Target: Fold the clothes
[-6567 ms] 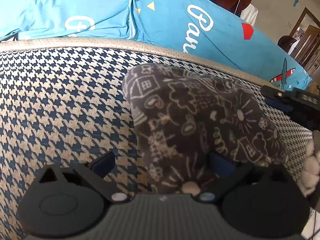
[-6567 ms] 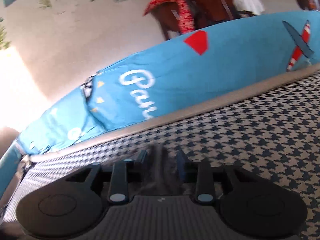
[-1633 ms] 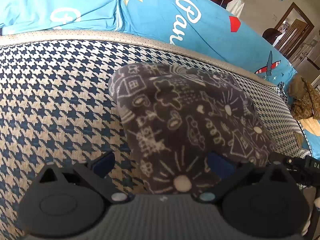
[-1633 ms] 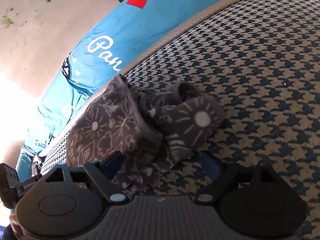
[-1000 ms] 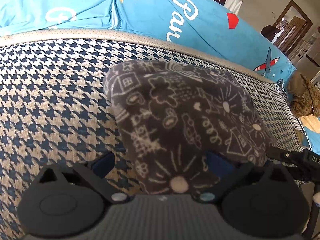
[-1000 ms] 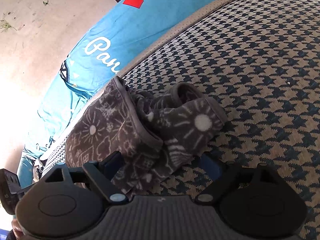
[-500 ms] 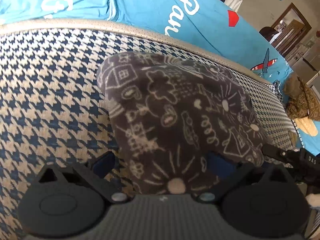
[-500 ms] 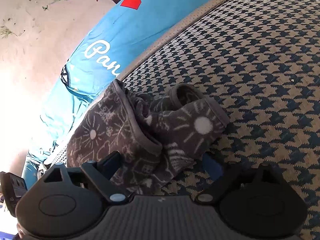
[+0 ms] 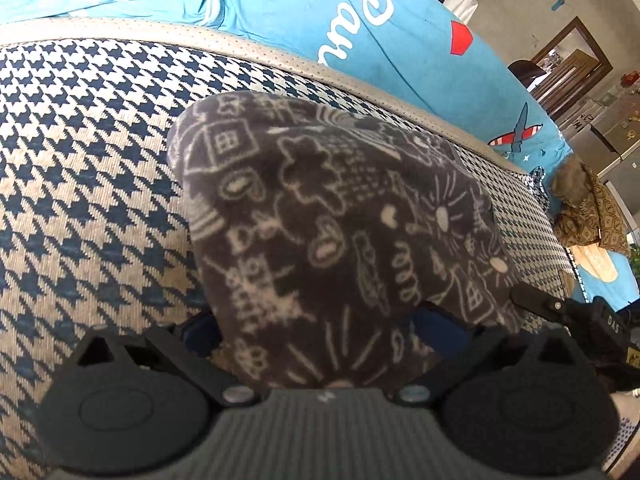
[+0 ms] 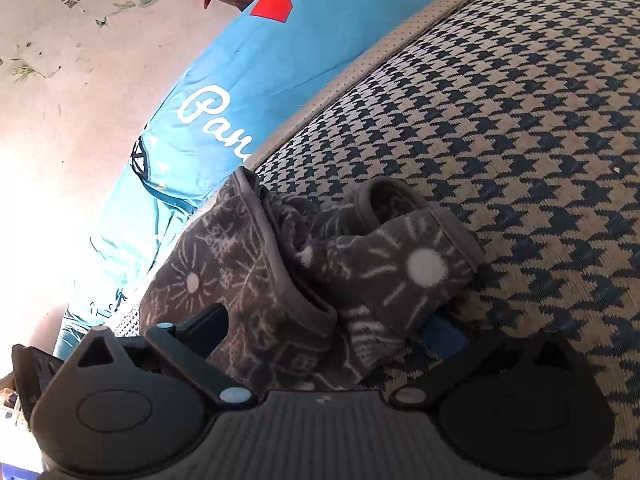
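From the left wrist, the grey fleece garment (image 9: pixel 332 240), printed with pale doodles, is lying bunched in a rounded, layered heap on the houndstooth cushion (image 9: pixel 88 184), just in front of the cushion's beige piping and the blue cover (image 9: pixel 288 12) behind it. The left gripper (image 9: pixel 320 332) is sitting with its jaws spread wide to either side of the garment's near edge, gripping nothing; the fleece is bulging up between the fingers but is not being pinched. Just past the garment's right edge, the right gripper's black body is showing.

From the right wrist, the same garment (image 10: pixel 320 276) is showing its open side: a thick bound hem is running across it, and a cuff-like opening is curling up on the side away from the blue cover (image 10: pixel 256 80). The right gripper (image 10: pixel 324 328) is also standing released, its fingers straddling the nearest fold without closing on it. The houndstooth cushion (image 10: pixel 520 140) is stretching away bare beyond the garment.

The fleece looks soft, light and thick, so it will likely slump rather than hold a crease, and its pile should resist slipping between the pads. The bound hem looks like the firmest place to take hold, since it gathers the layers into one edge. Whether this compact heap is a finished fold or a bundle awaiting more folding, the pictures are not settling.
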The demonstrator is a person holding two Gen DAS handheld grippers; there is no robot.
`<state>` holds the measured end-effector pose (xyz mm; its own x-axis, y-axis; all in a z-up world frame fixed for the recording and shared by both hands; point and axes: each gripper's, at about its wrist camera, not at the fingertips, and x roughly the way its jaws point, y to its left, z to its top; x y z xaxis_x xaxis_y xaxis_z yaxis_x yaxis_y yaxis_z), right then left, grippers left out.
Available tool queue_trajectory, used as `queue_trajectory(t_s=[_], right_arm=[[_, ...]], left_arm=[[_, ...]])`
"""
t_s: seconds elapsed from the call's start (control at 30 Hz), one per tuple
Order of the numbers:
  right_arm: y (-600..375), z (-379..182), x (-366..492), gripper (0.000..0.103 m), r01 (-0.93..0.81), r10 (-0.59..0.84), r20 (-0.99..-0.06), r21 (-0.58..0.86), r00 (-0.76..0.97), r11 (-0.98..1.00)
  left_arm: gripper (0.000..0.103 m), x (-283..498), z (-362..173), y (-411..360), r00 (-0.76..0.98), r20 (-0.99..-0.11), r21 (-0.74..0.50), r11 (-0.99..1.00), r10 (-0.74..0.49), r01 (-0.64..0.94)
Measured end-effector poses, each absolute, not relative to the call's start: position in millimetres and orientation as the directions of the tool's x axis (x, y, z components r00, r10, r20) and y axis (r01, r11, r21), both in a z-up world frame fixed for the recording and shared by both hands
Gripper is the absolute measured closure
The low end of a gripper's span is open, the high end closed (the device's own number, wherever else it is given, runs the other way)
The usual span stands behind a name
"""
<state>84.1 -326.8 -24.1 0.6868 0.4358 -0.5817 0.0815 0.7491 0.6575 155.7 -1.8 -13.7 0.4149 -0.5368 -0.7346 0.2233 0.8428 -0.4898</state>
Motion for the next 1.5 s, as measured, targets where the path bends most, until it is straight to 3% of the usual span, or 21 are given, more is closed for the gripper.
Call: queue_trajectory(t_s=[0.53, 0.7, 0.83, 0.97, 1.07, 1.2, 1.5], right_arm=[[-302.8, -32.2, 105.4, 0.0, 0.015, 0.48, -0.529, 0.683, 0.7, 0.73], [-286.7, -31.4, 114.9, 0.005, 0.001, 0.463, -0.537, 0.654, 0.705, 0.756], [-278.0, -28.2, 117.2, 0.017, -0.005, 0.431, -0.559, 0.606, 0.708, 0.795], [-272.4, -23.8, 118.9, 0.04, -0.005, 0.399, -0.578, 0.564, 0.712, 0.826], [-268.1, -18.7, 119.1, 0.048, -0.019, 0.385, -0.576, 0.539, 0.721, 0.842], [-263.5, -10.3, 116.2, 0.052, -0.053, 0.37, -0.572, 0.494, 0.732, 0.868], [-243.1, 12.0, 111.9, 0.056, -0.118, 0.359, -0.529, 0.434, 0.769, 0.893]], left_arm=[[0.0, 157.5, -15.3, -19.4, 0.459, -0.728, -0.437, 0.861, -0.509, 0.261], [0.0, 154.0, -12.8, -25.0, 0.478, -0.734, -0.394, 0.876, -0.483, 0.279], [0.004, 149.3, -10.5, -25.6, 0.483, -0.723, -0.381, 0.868, -0.494, 0.317], [0.016, 138.4, -2.2, -30.4, 0.531, -0.709, -0.314, 0.882, -0.464, 0.351], [0.026, 131.5, 3.8, -31.1, 0.562, -0.697, -0.279, 0.891, -0.445, 0.359], [0.034, 125.1, 10.1, -28.1, 0.588, -0.685, -0.256, 0.898, -0.429, 0.357], [0.035, 110.6, 32.5, -15.6, 0.683, -0.64, -0.148, 0.928, -0.353, 0.341]])
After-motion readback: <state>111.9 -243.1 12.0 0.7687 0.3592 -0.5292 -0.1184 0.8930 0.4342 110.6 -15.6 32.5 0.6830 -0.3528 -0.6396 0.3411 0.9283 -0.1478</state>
